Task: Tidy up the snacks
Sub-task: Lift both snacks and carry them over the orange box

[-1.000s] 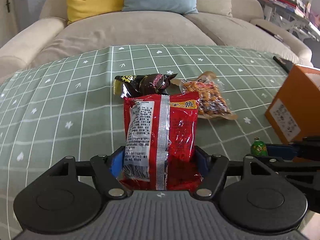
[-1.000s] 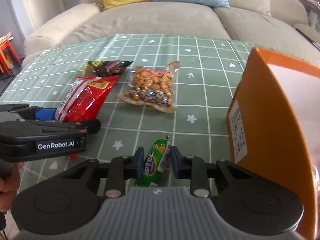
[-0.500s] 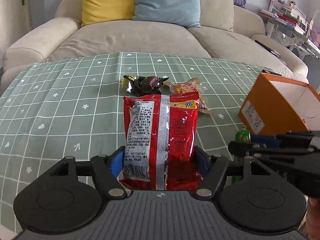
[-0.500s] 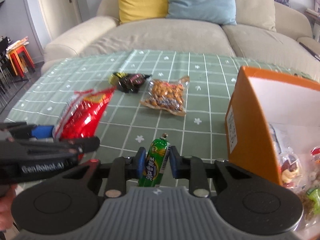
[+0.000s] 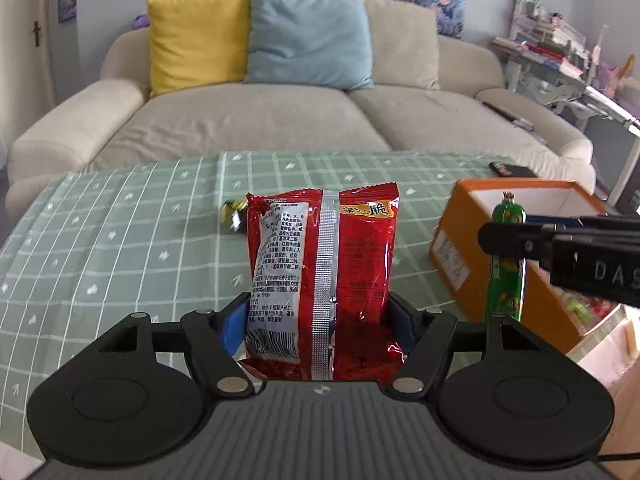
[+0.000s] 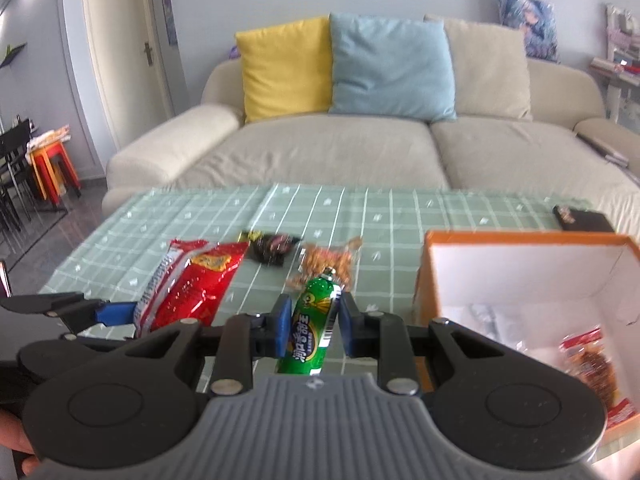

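Note:
My left gripper (image 5: 318, 322) is shut on a red snack bag (image 5: 322, 276), held upright above the green checked tablecloth (image 5: 120, 248). From the right wrist view the same red bag (image 6: 192, 284) hangs at the left. My right gripper (image 6: 311, 322) is shut on a green sausage stick (image 6: 314, 328), which also shows in the left wrist view as the green stick (image 5: 506, 272) in front of the orange box (image 5: 452, 248). The open orange box (image 6: 520, 240) stands at the right with several snack packets inside. A dark candy wrapper (image 6: 272, 246) and a clear peanut bag (image 6: 332, 262) lie on the cloth.
A beige sofa (image 6: 340, 148) with yellow, blue and beige cushions runs behind the table. A black phone-like object (image 6: 582, 218) lies at the far right corner of the cloth. Stools and a dark table (image 6: 48, 168) stand at the left; a cluttered desk (image 5: 560, 72) at the right.
Both grippers have risen off the cloth with their snacks still gripped. The views now look more level, and the right gripper has come nearer the orange box.

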The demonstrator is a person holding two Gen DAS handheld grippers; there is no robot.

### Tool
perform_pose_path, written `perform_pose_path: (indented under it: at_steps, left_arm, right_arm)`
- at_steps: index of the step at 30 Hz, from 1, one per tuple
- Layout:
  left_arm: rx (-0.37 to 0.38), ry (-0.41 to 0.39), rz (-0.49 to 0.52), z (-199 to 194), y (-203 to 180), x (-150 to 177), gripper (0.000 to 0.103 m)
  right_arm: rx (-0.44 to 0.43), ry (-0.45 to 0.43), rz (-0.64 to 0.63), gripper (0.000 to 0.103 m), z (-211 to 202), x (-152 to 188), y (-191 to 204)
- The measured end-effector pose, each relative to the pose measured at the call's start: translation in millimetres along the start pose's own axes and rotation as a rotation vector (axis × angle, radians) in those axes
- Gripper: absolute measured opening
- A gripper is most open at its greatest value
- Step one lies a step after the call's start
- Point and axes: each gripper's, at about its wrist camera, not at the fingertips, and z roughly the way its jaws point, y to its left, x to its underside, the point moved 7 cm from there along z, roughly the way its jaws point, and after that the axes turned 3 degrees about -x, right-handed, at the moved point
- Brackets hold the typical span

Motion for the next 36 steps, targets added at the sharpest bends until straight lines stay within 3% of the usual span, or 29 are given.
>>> perform_pose_path:
  at_steps: [8, 13, 23, 36]
  left_arm:
    - [0.075, -0.053, 0.093, -20, -53, -28, 0.08]
    - [0.15, -0.033, 0.136, -18, -93, -43, 0.08]
    - [0.258, -0.025, 0.307, 9, -172, -56, 0.08]
    - [0.274, 0.01, 0.542, 62, -235, -48, 0.08]
  right_arm:
    - [0.082, -0.111, -0.007, 0.022, -49, -27, -39]
    - [0.176, -0.131, -0.053, 0.022, -65, -34, -72]
    - [0.333, -0.032, -0.093, 0.022, -61, -23, -151]
    - [0.408, 0.094, -0.073, 0.022, -36, 1, -215]
